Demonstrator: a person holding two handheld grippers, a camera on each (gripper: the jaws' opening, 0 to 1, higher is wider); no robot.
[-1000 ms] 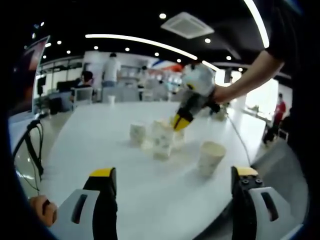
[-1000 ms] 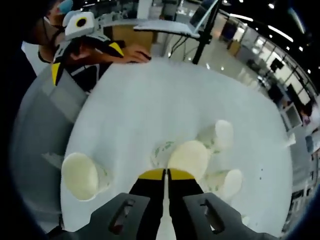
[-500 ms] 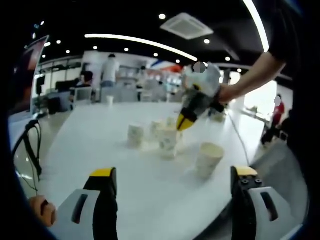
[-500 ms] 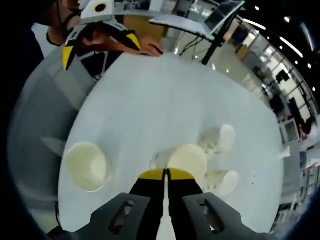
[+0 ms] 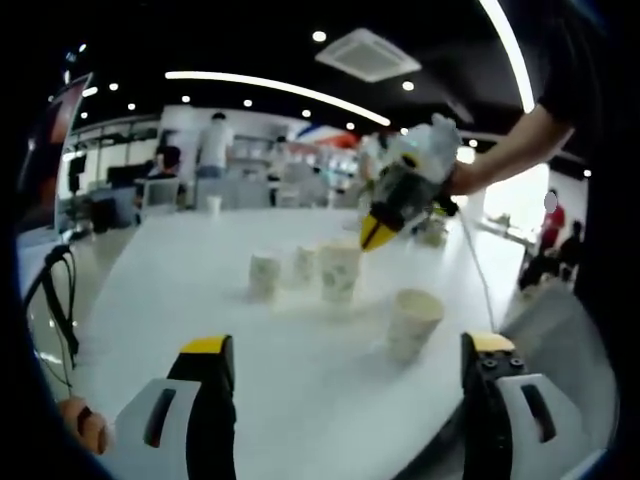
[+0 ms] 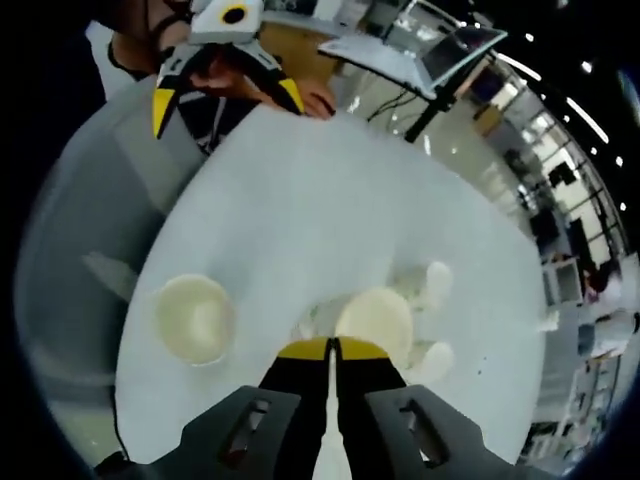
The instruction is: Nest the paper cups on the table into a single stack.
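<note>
Four paper cups appear in the left gripper view; none is nested yet, so stacking has barely begun. The held cup (image 5: pixel 340 268), at frame centre, is pinched at its rim by the clenched right gripper (image 5: pixel 378 232). Two small cups (image 5: pixel 264 276) stand left of it, and an empty cup (image 5: pixel 412 322) stands lower right on the table (image 5: pixel 180 270). The left gripper (image 5: pixel 345 365) is released and idle.

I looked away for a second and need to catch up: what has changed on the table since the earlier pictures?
The right gripper, shut on a paper cup by its rim, has lifted that cup up off the white table. The left gripper stayed open and idle. The lone cup near the table edge and the two small cups behind have not moved.
</note>
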